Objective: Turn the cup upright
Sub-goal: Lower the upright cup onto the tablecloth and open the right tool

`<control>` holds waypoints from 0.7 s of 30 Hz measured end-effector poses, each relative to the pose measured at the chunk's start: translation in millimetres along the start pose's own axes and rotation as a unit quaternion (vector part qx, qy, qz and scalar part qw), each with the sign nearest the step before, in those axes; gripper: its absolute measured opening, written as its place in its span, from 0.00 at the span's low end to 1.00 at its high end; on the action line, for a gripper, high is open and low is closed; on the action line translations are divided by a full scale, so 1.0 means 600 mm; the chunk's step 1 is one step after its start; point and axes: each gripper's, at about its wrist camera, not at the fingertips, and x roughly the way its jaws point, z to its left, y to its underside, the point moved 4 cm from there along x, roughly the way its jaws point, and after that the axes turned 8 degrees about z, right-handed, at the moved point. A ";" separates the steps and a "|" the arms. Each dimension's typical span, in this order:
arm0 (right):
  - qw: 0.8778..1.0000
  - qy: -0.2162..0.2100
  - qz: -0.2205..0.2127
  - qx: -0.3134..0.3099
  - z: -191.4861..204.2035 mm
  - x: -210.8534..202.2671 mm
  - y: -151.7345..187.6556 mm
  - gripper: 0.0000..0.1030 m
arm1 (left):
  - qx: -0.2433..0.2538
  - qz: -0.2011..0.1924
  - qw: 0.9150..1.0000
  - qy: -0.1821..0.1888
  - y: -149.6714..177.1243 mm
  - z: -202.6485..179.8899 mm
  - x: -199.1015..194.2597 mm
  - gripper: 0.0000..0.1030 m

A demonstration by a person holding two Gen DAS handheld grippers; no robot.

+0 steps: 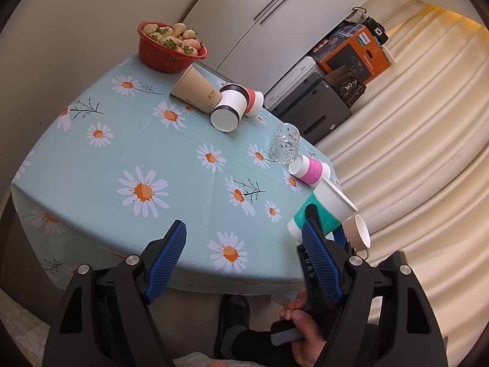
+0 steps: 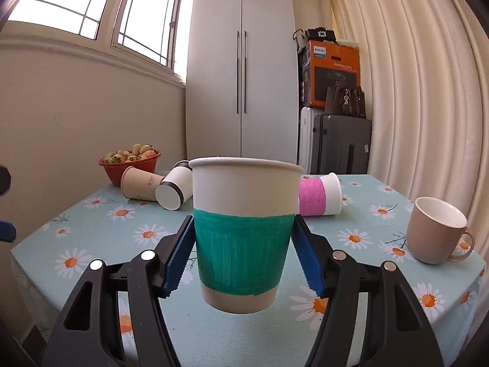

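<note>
My right gripper (image 2: 243, 247) is shut on a white paper cup with a green band (image 2: 243, 238), held mouth up just above the daisy tablecloth (image 2: 91, 238). The same cup (image 1: 324, 206) shows at the right edge of the left wrist view, tilted there. My left gripper (image 1: 244, 244) is open and empty above the table's near edge. Several cups lie on their sides: a pink-banded one (image 2: 321, 194) (image 1: 310, 171), a brown one (image 1: 195, 90) (image 2: 140, 185), a black-banded white one (image 1: 229, 111) (image 2: 175, 191), a red-banded one (image 1: 253, 101). A clear glass (image 1: 284, 146) lies tipped.
A beige mug (image 2: 437, 234) stands upright at the table's right edge. A red bowl of strawberries (image 1: 169, 46) sits at the far corner by the wall. Suitcases and boxes (image 2: 336, 122) stand behind the table; curtains hang to the right.
</note>
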 end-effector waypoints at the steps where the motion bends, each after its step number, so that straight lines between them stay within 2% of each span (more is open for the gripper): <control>1: 1.000 0.005 -0.004 -0.002 0.001 0.004 0.006 0.62 | 0.000 -0.001 1.000 0.000 -0.001 0.000 0.000 0.74; 5: 0.999 0.034 -0.024 0.006 0.003 0.009 0.021 0.62 | -0.002 -0.005 1.000 -0.005 -0.002 0.002 -0.002 0.74; 10: 0.997 0.063 -0.035 -0.013 0.014 0.017 0.049 0.62 | -0.003 -0.005 1.000 -0.008 -0.002 0.002 -0.003 0.74; 17: 0.996 0.060 -0.056 -0.025 0.035 0.014 0.060 0.62 | -0.005 -0.003 1.000 -0.010 -0.003 0.003 -0.001 0.74; 21: 0.997 0.052 -0.053 -0.023 0.039 0.021 0.060 0.62 | -0.003 -0.008 1.000 -0.015 -0.003 0.002 -0.003 0.74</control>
